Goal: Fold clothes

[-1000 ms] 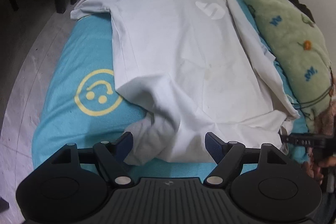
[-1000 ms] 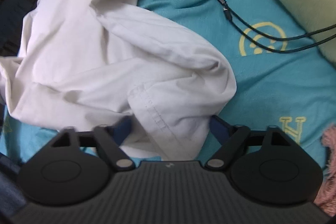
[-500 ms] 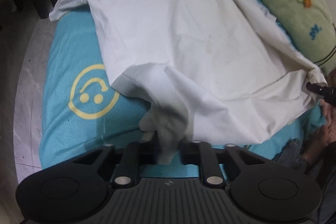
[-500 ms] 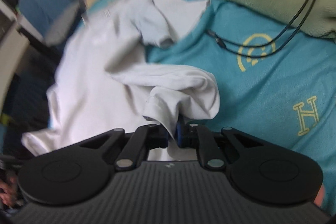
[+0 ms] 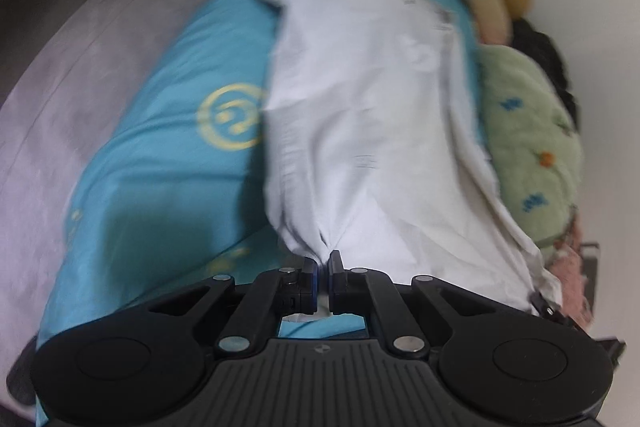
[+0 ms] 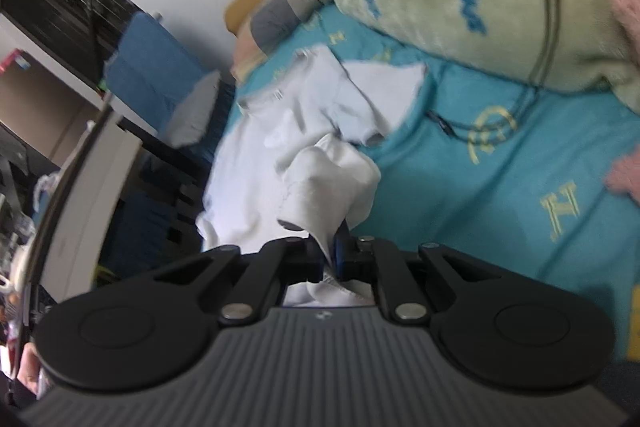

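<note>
A white T-shirt (image 5: 360, 115) stretches away from me over a turquoise bed cover (image 5: 160, 163), its hem raised off the bed. My left gripper (image 5: 323, 261) is shut on the hem's left corner, and cloth fans out from the pinch. In the right wrist view the same T-shirt (image 6: 320, 171) bunches up in front of my right gripper (image 6: 332, 247), which is shut on the other hem corner. One sleeve (image 6: 384, 87) lies flat on the cover beyond. Both views are blurred by motion.
A green plush blanket (image 5: 528, 147) runs along the bed's right side, with a black cable (image 6: 544, 39) draped over it. Grey floor (image 5: 60, 87) lies left of the bed. A blue chair (image 6: 152, 71) and shelves stand past the far end.
Both grippers went from open around the hem to shut on it, then lifted and pulled it back. The shirt is now drawn taut and off the bed at my end.
</note>
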Motion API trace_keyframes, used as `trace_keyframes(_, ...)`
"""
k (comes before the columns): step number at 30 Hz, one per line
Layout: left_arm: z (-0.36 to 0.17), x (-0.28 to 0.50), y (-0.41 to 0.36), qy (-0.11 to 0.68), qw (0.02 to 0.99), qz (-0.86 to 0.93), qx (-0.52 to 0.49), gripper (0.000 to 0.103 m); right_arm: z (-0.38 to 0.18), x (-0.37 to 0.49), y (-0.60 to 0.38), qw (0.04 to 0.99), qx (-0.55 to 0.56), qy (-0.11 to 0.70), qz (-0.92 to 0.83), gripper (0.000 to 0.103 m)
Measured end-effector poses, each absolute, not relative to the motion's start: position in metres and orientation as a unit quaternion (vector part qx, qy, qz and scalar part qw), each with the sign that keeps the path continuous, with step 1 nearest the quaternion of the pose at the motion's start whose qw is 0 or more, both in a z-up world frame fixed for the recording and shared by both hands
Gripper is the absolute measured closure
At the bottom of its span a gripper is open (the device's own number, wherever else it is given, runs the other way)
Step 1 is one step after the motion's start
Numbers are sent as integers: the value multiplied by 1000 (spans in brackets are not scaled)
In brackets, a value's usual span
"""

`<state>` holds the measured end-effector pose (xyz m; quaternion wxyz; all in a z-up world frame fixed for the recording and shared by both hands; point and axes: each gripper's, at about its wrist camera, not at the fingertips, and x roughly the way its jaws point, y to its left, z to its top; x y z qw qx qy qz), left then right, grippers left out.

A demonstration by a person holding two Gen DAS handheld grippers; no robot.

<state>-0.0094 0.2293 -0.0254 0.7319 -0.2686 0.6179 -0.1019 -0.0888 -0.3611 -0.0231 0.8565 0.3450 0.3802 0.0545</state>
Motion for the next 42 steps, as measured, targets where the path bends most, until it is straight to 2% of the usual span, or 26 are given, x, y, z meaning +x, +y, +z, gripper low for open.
trace_keyframes(3, -56, -6, 242, 644, 714, -63, -267, 98, -39, -91, -357, 848, 334, 409, 41, 94)
trace_keyframes(6, -65, -3, 245, 656, 706, -49, -263, 96, -53, -92, -357, 837, 334, 433, 25, 92)
trace_keyframes(9, -48, -2, 235, 641, 735, -48, -217, 71, -53, -93, -357, 836, 331, 438, 19, 91)
trace_keyframes(10, -41, -3, 232, 633, 746, -49, -200, 52, -53, -94, -357, 837, 329, 438, 19, 87)
trace_keyframes(11, -35, -3, 227, 624, 758, -49, -183, 38, -52, -94, -357, 837, 327, 438, 18, 72)
trace_keyframes(12, -28, -3, 221, 614, 770, -49, -165, 34, -52, -95, -356, 838, 325, 437, 17, 58)
trace_keyframes(13, -21, -5, 216, 602, 783, -48, -146, 30, -50, -97, -356, 843, 325, 429, 16, 30)
trace_keyframes(14, -13, -7, 209, 589, 797, -46, -127, 24, -46, -98, -356, 850, 319, 418, 12, 19)
trace_keyframes(23, 47, -13, 126, 418, 904, -63, -68, 6, -13, -87, -338, 903, 255, 346, 11, 20)
trace_keyframes(29, 52, -5, 43, 312, 946, -87, -15, 0, 24, -56, -306, 954, 159, 253, 19, 20)
trace_keyframes(33, 29, 6, 13, 290, 953, -80, -15, 0, 22, -26, -293, 965, 148, 212, 30, 20)
trace_keyframes(42, -16, 25, 24, 267, 963, -26, -35, 0, -31, 24, -282, 960, 144, 237, 37, 21)
